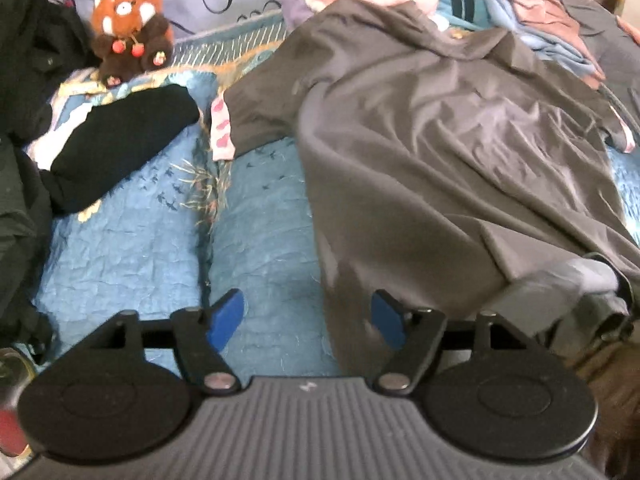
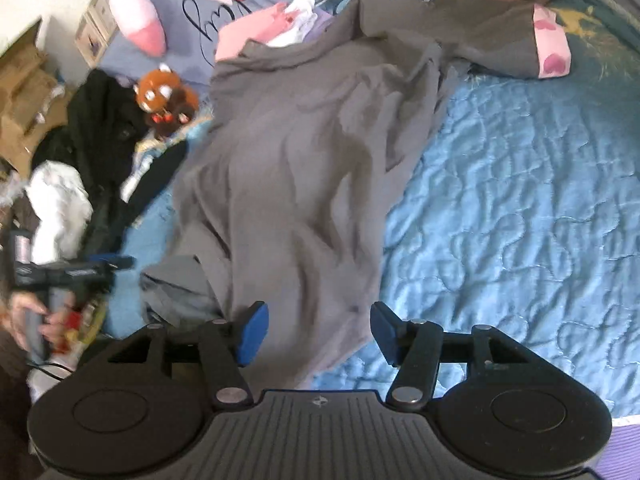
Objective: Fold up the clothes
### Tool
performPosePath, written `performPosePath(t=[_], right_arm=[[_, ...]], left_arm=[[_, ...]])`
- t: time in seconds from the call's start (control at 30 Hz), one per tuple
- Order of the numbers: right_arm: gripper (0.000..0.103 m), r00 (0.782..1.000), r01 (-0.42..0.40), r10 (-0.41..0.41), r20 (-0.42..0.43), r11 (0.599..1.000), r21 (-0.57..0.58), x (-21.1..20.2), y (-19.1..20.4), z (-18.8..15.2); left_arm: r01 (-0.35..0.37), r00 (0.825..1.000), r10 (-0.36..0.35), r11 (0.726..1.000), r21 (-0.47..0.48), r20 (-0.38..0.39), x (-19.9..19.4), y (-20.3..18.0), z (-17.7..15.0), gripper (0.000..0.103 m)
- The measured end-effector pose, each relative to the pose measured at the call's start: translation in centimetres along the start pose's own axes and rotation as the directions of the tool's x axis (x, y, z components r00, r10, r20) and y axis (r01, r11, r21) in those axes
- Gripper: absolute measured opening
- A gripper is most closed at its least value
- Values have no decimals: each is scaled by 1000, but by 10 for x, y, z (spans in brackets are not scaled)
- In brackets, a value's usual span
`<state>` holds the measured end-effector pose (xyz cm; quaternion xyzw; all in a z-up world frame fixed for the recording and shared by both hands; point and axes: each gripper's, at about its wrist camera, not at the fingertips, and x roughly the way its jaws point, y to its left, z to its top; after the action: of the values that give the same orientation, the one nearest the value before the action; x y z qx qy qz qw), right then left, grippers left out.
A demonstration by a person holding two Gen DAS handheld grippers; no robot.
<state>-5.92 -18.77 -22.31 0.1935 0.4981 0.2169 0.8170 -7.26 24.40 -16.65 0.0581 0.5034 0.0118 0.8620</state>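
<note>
Both sets of jaws spread wide, blue pads apart, gripping nothing. Left gripper (image 1: 307, 322) poised low over the blue quilt (image 1: 132, 248), its right pad at the near-left edge of the grey shirt (image 1: 440, 152). Right gripper (image 2: 319, 332) straddling the shirt's near hem, cloth running between the pads without being pinched.

Shirt spread lengthwise on the bed, hem near, collar far, wrinkled and not flat; one sleeve stretched out sideways, ending in a pink cuff (image 2: 552, 44) printed with hearts. Near-left corner of the hem bunched into a small heap (image 2: 180, 284). Probably laid out this way so both tools can reach the hem from the near edge; both placed like a pair about to take or having just let go of that edge, and no telling which.

A folded black garment (image 1: 120, 148) lying left of the shirt, perhaps set aside as done. A dark heap of clothes (image 1: 28, 60) further left, a red panda plush (image 1: 128, 28) sitting at the far left.

Looping dark script on the lilac pillow (image 2: 200, 12) at the far end, cut off and unreadable. No brand or label legible anywhere; only a small emblem on each gripper body.
</note>
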Motion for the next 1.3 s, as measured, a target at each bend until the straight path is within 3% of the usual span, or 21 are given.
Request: performPosePath(t=[0.1, 0.2, 0.27, 0.3, 0.33, 0.57, 0.63, 0.73, 0.77, 0.8, 0.93, 1.03, 1.13, 1.17, 1.2, 1.3], right_arm=[[58, 1000, 0, 2, -28, 997, 72, 6, -10, -2], [54, 995, -72, 79, -57, 990, 123, 15, -16, -6], [26, 991, -78, 89, -97, 990, 116, 23, -14, -8], [4, 992, -56, 68, -108, 993, 105, 26, -11, -8], [1, 993, -39, 51, -110, 994, 104, 26, -9, -8], [1, 994, -107, 107, 6, 991, 79, -8, 12, 6], [1, 989, -141, 137, 50, 987, 76, -24, 16, 11], [1, 973, -203, 193, 128, 976, 76, -51, 19, 21], [1, 965, -224, 211, 154, 972, 75, -61, 20, 24], [1, 960, -235, 220, 175, 969, 73, -69, 20, 27], [1, 937, -273, 248, 245, 959, 73, -101, 16, 37], [1, 926, -273, 236, 294, 958, 91, -120, 8, 42], [1, 917, -266, 196, 348, 949, 168, -138, -18, 40], [1, 923, -242, 160, 349, 948, 206, -140, -29, 38], [1, 931, -212, 119, 346, 946, 244, -141, -39, 35], [1, 972, -12, -68, 227, 943, 333, -125, -60, 24]], left_arm=[[6, 1000, -6, 1000, -13, -2, -6, -3, 0, 76], [46, 999, -47, 999, -24, -22, -3, -6, -1, 78], [75, 996, -75, 997, -4, -46, 3, -12, -3, 78], [85, 995, -84, 996, 12, -57, 6, -16, -4, 78], [87, 994, -84, 996, 32, -67, 9, -22, -6, 78], [39, 995, -33, 997, 72, -93, 27, -41, -11, 79], [21, 995, -13, 997, 78, -98, 32, -45, -11, 75], [-6, 995, 15, 996, 84, -104, 39, -50, -13, 34], [-15, 995, 20, 998, 60, -94, 35, -44, -13, 11], [-23, 996, 26, 999, 37, -84, 31, -39, -13, 3], [-52, 998, 50, 997, -54, -47, 15, -17, -14, 1], [-43, 999, 42, 998, -43, -23, -3, -6, -16, 4], [-7, 1000, 7, 1000, 6, -11, -15, -8, -22, 23], [6, 1000, -6, 1000, 30, -8, -17, -13, -24, 30], [16, 1000, -16, 999, 50, -5, -17, -18, -26, 31], [36, 999, -33, 995, 89, -35, -3, -36, -26, 33]])
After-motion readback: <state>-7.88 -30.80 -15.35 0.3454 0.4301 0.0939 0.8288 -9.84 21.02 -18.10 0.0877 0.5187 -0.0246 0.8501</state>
